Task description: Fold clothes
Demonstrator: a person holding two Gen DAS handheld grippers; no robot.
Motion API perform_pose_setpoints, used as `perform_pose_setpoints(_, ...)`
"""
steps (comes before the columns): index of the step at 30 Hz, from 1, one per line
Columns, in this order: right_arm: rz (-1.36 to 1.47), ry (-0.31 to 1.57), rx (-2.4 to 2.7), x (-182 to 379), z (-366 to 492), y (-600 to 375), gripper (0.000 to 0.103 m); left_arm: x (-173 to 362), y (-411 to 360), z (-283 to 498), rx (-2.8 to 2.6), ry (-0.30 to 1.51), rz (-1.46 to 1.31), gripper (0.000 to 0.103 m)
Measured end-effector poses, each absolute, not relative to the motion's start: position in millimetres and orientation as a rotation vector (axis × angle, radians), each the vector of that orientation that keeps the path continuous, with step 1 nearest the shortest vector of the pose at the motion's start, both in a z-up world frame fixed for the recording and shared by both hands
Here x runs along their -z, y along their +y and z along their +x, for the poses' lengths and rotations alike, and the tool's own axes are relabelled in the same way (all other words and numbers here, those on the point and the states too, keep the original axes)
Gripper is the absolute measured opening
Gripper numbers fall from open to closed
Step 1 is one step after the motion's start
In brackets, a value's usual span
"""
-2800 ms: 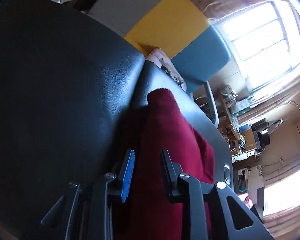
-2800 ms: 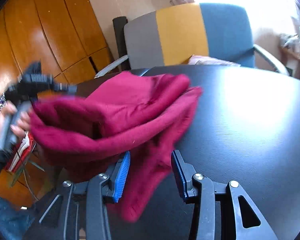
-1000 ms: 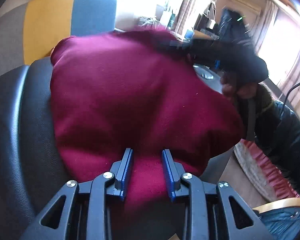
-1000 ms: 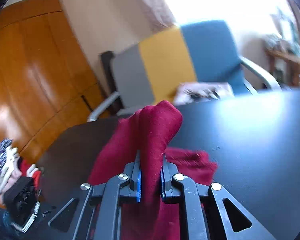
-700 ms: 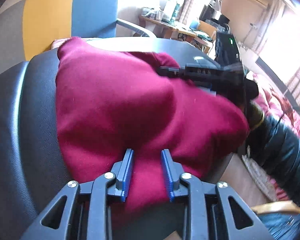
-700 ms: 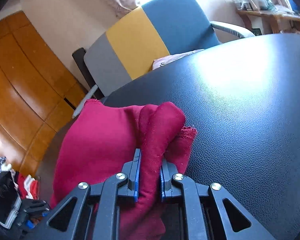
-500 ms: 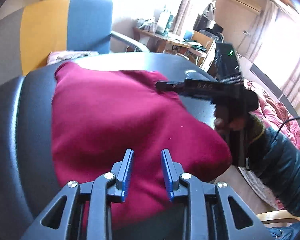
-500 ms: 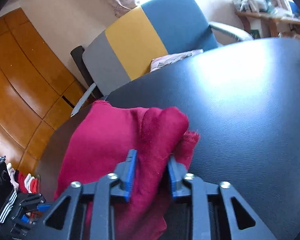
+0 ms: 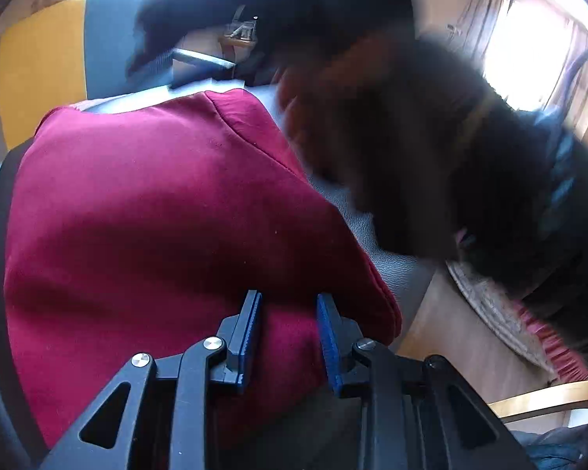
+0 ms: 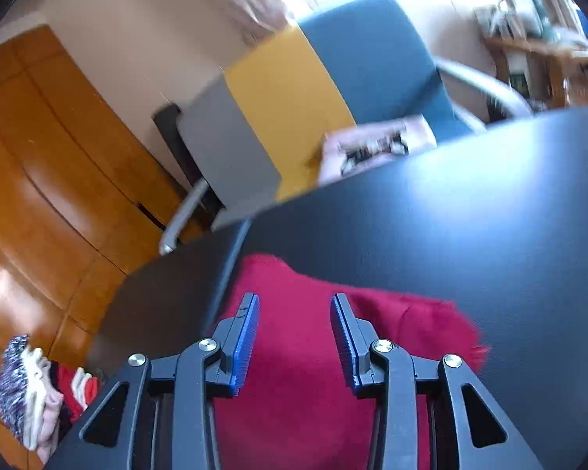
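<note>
**One red garment, two claws parted**

My left gripper point(image 9: 288, 337) stands apart, straddling the near hem of the one red garment point(image 9: 145, 211) on the black table point(image 10: 470, 235). My right gripper point(image 10: 294, 337), also parted, hovers over it. Beyond stands one tricolour chair point(image 10: 294, 98).
</note>
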State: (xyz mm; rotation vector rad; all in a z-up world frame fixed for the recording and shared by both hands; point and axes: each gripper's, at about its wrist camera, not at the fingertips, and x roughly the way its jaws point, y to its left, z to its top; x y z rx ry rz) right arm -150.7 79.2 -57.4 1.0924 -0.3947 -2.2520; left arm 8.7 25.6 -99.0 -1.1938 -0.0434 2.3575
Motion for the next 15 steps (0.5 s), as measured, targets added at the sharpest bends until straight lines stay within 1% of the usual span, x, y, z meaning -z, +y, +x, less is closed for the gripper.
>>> perform_pose_setpoints(1,1.132,-0.377,2.281,72,-152,77,0.039,97,20,11,-2.365,-0.053,-1.185,0.028)
perform_pose_setpoints(3,1.163,-0.369,2.342,98,-152,77,0.028,91,6,16,-2.398,-0.071,-1.161,0.028)
perform_pose_setpoints(4,1.143,-0.397,2.355,100,-150,83,0.024,88,-1,19,-2.414,-0.08,-1.149,0.028)
perform_pose_setpoints(6,1.113,-0.437,2.362,98,-147,91,0.024,73,-25,15,-2.484,-0.168,-1.108,0.028)
perform_pose_setpoints(9,1.146,-0.396,2.366,94,-146,89,0.025,46,-62,-8,-2.629,-0.311,-1.012,0.028)
perform_pose_setpoints(12,1.179,-0.323,2.383,88,-144,84,0.029,38,-75,-38,-2.729,-0.369,-0.996,0.029)
perform_pose_setpoints(14,1.168,-0.233,2.415,83,-136,82,0.043,40,-75,-57,-2.76,-0.381,-1.014,0.029)
perform_pose_setpoints(15,1.154,-0.185,2.434,82,-132,81,0.046,46,-69,-68,-2.762,-0.359,-1.041,0.031)
